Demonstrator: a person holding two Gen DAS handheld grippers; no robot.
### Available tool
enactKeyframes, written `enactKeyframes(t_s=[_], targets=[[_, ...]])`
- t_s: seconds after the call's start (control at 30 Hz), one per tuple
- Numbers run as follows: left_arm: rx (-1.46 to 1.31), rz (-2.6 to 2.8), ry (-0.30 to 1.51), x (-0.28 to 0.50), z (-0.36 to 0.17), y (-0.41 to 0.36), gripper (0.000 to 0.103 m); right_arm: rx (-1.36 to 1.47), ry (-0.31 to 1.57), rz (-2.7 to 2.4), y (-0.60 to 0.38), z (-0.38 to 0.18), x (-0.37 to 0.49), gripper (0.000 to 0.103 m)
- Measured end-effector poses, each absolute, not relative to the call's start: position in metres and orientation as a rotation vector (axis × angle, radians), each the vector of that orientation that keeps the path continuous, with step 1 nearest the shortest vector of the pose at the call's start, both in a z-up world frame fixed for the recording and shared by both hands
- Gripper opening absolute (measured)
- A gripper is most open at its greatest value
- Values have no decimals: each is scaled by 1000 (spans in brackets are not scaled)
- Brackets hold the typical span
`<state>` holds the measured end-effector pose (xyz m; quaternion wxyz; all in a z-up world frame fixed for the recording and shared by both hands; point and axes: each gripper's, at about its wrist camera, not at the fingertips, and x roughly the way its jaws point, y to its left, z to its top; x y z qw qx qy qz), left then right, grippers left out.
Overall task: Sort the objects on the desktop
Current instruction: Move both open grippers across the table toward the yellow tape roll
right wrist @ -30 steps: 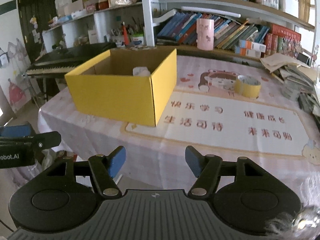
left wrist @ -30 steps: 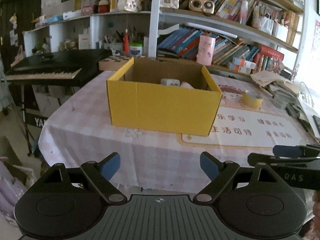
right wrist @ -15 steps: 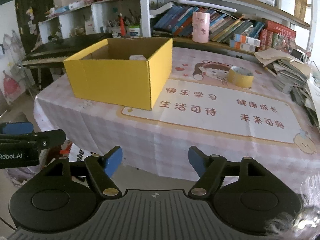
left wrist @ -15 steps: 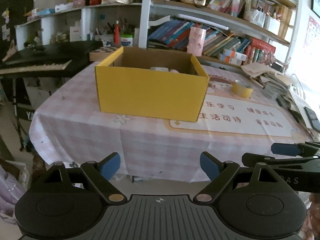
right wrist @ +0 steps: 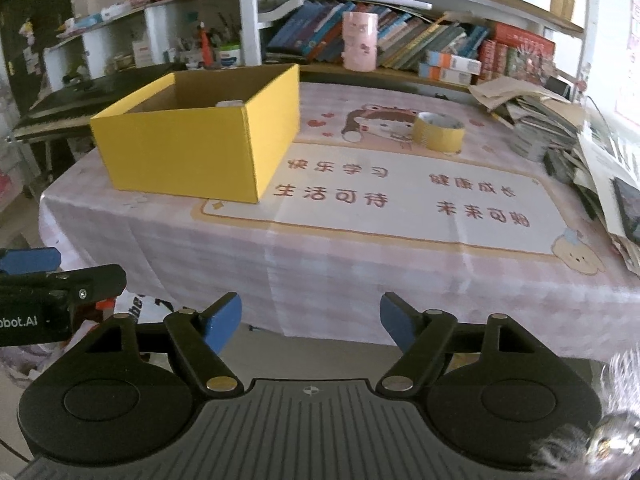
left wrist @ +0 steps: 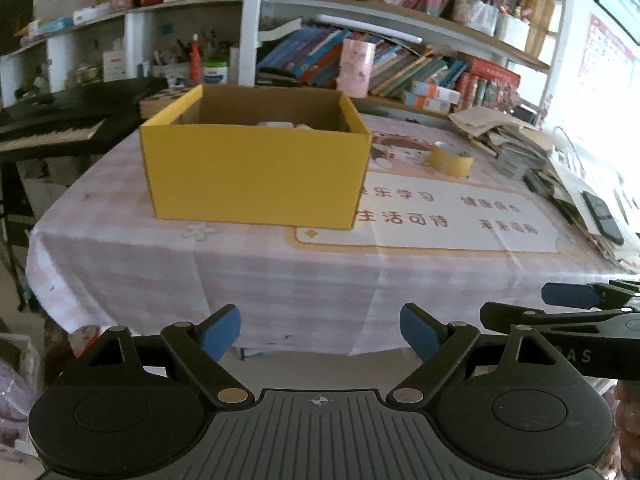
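Table [left wrist: 280, 280], yellow box [left wrist: 256, 176], tape roll [left wrist: 450, 159]

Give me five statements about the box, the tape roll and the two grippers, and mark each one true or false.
1. The yellow box stands open at the top. True.
2. The tape roll lies inside the box. False: it sits on the printed mat, apart from the box.
3. The left gripper holds the tape roll. False: its jaws are open with nothing between them.
4. The right gripper is open and holds nothing. True; its jaws have just been opening.
5. The pink cup stands inside the box. False: it stands behind it, before the books.
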<state>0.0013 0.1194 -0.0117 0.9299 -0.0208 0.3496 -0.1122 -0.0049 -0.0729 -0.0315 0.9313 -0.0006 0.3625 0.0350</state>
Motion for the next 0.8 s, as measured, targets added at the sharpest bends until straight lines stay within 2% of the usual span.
enactKeyframes(t_s=[0.8], targets=[[35, -444, 732, 33, -15, 44, 89, 52, 745, -121, -135, -29, -5, 75]])
